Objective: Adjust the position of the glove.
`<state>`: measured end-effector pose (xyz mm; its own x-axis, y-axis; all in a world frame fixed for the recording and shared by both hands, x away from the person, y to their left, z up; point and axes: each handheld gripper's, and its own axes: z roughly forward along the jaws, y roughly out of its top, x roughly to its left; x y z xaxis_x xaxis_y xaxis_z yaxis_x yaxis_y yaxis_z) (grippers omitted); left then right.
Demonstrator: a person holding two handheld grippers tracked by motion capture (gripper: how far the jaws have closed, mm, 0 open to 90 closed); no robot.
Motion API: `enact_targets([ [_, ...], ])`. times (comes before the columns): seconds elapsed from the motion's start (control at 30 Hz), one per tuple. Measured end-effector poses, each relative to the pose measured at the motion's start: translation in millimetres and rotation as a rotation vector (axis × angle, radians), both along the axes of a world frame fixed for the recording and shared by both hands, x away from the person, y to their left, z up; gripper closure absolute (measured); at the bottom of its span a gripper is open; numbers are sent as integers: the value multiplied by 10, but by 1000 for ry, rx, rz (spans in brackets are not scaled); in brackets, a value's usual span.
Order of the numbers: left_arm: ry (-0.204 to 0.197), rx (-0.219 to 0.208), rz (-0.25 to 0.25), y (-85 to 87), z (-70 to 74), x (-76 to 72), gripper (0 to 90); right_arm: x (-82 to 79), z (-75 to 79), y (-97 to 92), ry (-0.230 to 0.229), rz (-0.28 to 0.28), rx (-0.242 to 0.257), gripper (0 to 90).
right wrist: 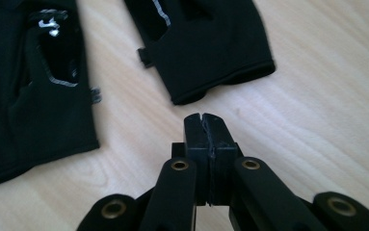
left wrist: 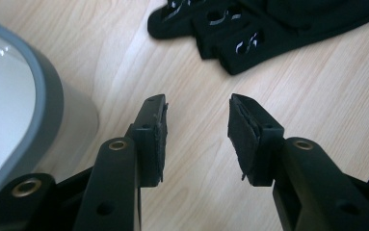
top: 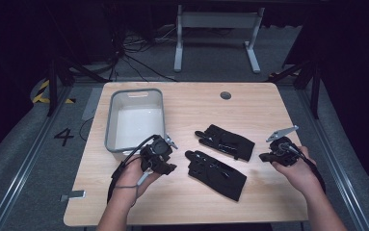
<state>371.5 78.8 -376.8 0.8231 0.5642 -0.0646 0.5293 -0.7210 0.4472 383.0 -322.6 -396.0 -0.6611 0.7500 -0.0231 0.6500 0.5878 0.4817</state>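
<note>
Two black gloves lie flat in the middle of the wooden table (top: 254,103). The far glove (top: 226,141) and the near glove (top: 217,172) both point their fingers to the left. My left gripper (top: 165,161) hovers just left of the near glove; its jaws stand open over bare wood (left wrist: 196,103), with glove fingertips (left wrist: 230,45) ahead of them. To the right of the far glove's cuff is my right gripper (top: 265,156). Its jaws are shut with nothing between them (right wrist: 204,118), a short way from the far glove's cuff (right wrist: 216,53). The near glove (right wrist: 28,106) lies to that view's left.
A grey bin (top: 110,126) with a white inside stands at the table's back left, close beside my left gripper (left wrist: 47,110). A round cable hole (top: 225,95) sits near the far edge. Beyond the table are a white desk frame (top: 216,29) and floor cables.
</note>
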Motion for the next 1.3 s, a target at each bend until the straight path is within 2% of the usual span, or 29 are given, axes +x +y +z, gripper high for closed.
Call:
enact_targets([
  [0.07, 15, -13, 12, 10, -1, 2, 579, -13, -18, -19, 12, -2, 16, 900],
  [0.2, 44, -36, -22, 13, 5, -3, 577, -23, -32, 0, 25, 8, 18, 900],
  [0.33, 67, -89, -40, 8, 28, 1, 604, -90, 21, 92, 20, 44, 37, 900],
  [0.37, 72, -101, -41, 3, 34, 7, 625, -108, 31, 111, 21, 51, 41, 900],
  [0.4, 62, -104, -42, -11, 37, 2, 672, -134, 41, 134, 21, 63, 41, 900],
  [0.47, 64, -90, -57, -57, 33, -2, 818, -213, 63, 180, 13, 81, 41, 900],
  [0.5, 57, -83, -71, -81, 33, -4, 818, -213, 63, 180, 13, 81, 41, 900],
  [0.53, 55, -87, -78, -105, 33, -5, 890, -260, 59, 199, 17, 90, 51, 900],
  [0.6, 58, -112, -90, -163, 30, -1, 894, -280, 52, 208, 19, 96, 52, 900],
  [0.7, 45, -85, -116, -294, -1, 13, 896, -320, 33, 228, 31, 109, 50, 900],
  [0.87, 45, -65, -148, -482, -91, 55, 897, -396, -1, 275, 39, 128, 54, 900],
  [1.0, 36, -49, -152, -594, -180, 91, 896, -452, -36, 330, 39, 150, 55, 900],
  [1.17, 47, -61, -171, -747, -300, 120, 895, -520, -59, 426, 3, 208, 69, 900],
  [1.3, 51, -23, -179, -862, -381, 129, 894, -538, -132, 526, 16, 235, 86, 900],
])
